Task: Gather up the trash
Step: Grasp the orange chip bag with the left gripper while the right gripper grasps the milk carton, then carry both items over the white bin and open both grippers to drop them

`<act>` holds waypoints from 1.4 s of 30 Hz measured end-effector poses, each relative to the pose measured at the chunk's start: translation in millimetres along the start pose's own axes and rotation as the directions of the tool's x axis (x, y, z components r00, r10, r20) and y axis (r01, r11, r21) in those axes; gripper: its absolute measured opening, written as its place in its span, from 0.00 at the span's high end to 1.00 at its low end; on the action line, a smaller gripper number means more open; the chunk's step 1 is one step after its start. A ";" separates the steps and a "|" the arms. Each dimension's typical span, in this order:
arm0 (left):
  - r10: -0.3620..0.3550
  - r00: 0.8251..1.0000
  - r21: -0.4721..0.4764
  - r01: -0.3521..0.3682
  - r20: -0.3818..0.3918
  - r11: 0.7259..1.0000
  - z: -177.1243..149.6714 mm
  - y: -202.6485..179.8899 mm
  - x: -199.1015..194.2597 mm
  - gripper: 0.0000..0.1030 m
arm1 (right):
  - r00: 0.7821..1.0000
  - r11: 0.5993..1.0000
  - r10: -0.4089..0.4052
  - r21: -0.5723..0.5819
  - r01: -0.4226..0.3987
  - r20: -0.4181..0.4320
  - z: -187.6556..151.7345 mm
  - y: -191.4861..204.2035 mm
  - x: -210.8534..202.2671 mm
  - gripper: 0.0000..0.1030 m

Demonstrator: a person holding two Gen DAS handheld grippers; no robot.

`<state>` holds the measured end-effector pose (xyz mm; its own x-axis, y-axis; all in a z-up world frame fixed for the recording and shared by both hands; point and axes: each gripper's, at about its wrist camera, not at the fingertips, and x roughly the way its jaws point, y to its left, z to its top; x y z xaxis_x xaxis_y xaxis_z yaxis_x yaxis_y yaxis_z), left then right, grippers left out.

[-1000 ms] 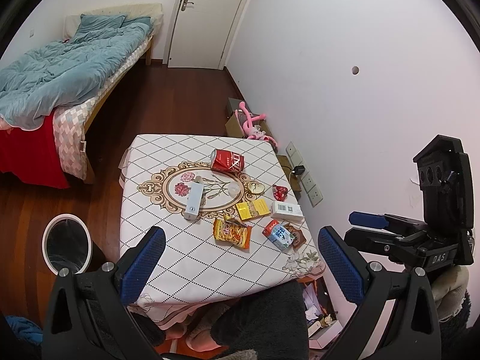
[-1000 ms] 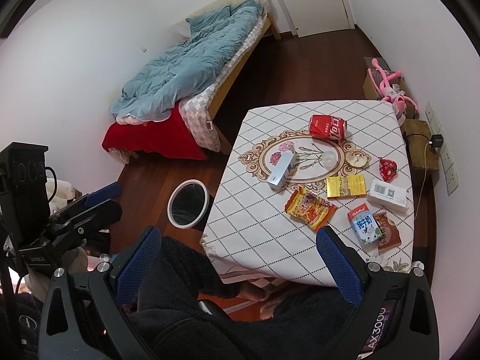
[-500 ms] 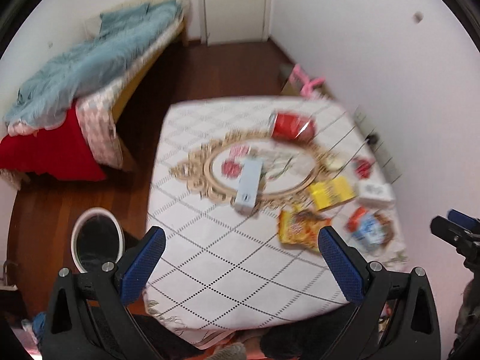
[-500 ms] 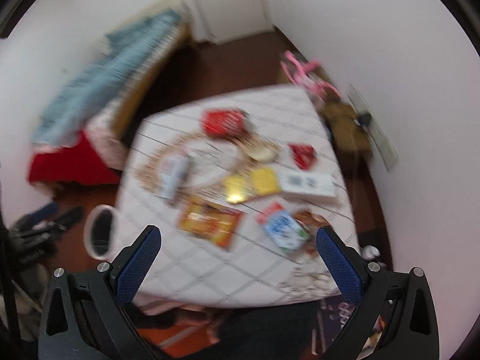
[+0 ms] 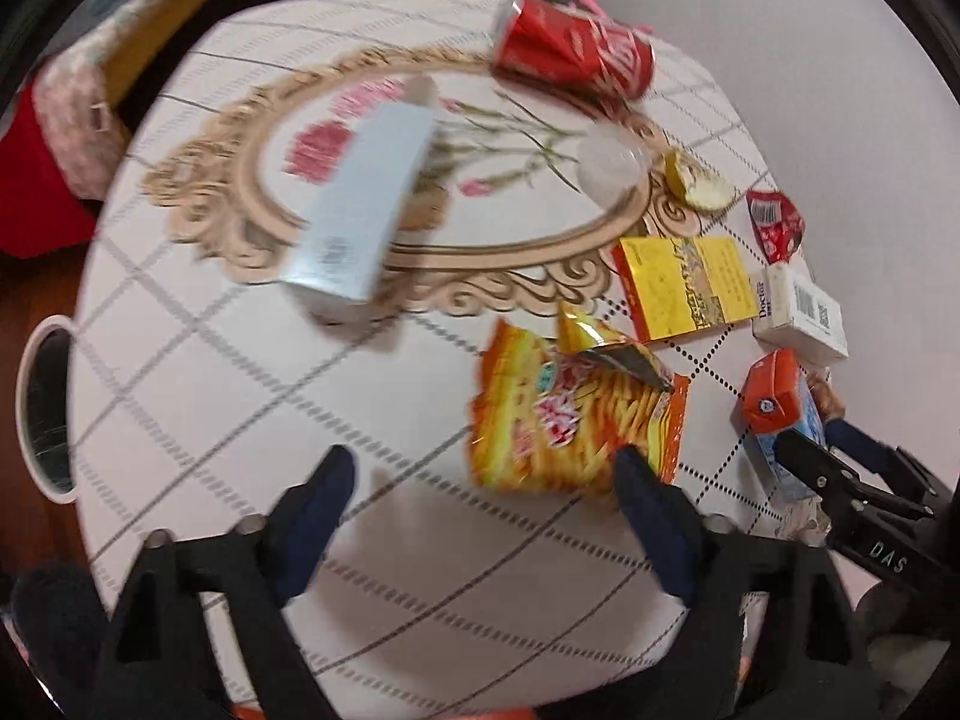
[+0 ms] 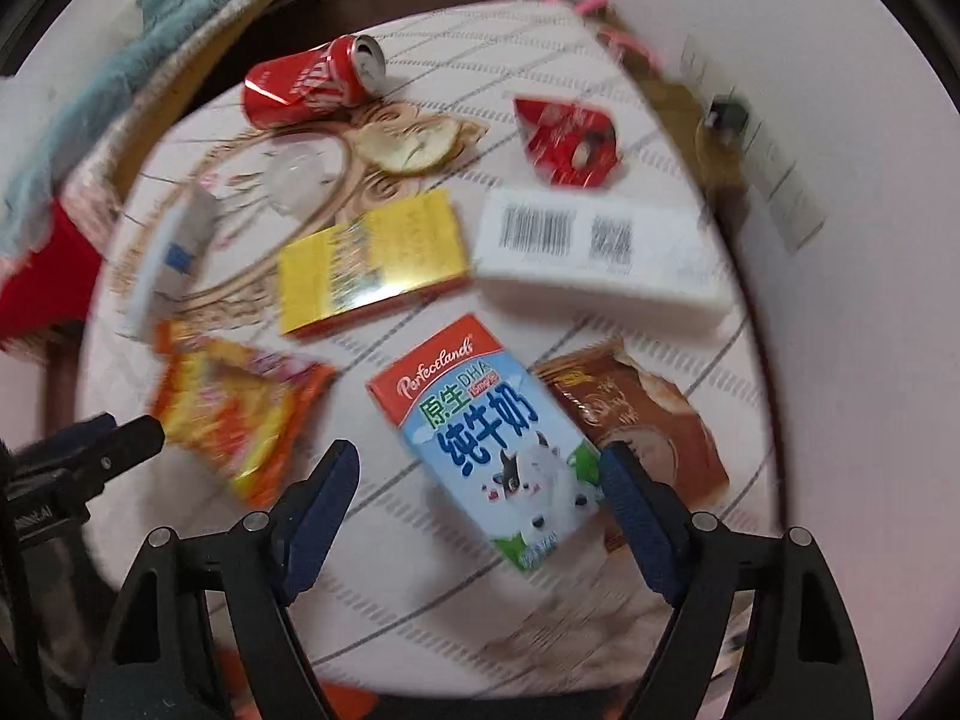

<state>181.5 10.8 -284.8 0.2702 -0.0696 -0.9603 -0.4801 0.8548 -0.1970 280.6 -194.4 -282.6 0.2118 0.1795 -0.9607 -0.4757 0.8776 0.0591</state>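
Blue-and-red "Perfectland's DHA" milk carton (image 6: 489, 438) lies between the spread right hand-held gripper (image 6: 474, 468); left hand-held gripper (image 5: 480, 471) likewise spread.

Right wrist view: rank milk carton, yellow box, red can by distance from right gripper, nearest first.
From the right gripper:
1. Milk carton, right by its fingertips, just right of centre.
2. Yellow box, mid-table, left of centre.
3. Red can, far side, on its side.

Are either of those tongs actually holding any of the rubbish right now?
No, both are open and empty. The left tongs hover by the orange snack bag; the right tongs hover over the milk carton.
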 end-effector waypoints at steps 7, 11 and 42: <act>0.045 0.999 0.043 -0.046 0.022 0.998 7.1 -19.1 13.2 0.83 | 0.997 0.998 0.054 -0.020 -0.055 -0.060 5.7 4.0 15.9 0.20; 0.070 0.996 0.057 -0.074 0.057 0.996 2.5 -24.9 6.6 0.94 | 0.997 0.999 0.044 -0.027 -0.046 -0.059 1.3 7.4 18.6 0.37; 0.299 0.822 -0.148 -0.260 0.485 0.954 -61.7 162.0 -239.0 0.97 | 0.919 0.941 0.335 -0.125 -0.315 0.208 -33.9 221.0 -115.3 0.42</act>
<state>-12.3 134.2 -99.4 0.4830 0.4476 -0.7526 -0.6517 0.7578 0.0325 122.0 -36.3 -167.9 0.2130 0.5517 -0.8064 -0.6207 0.7138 0.3244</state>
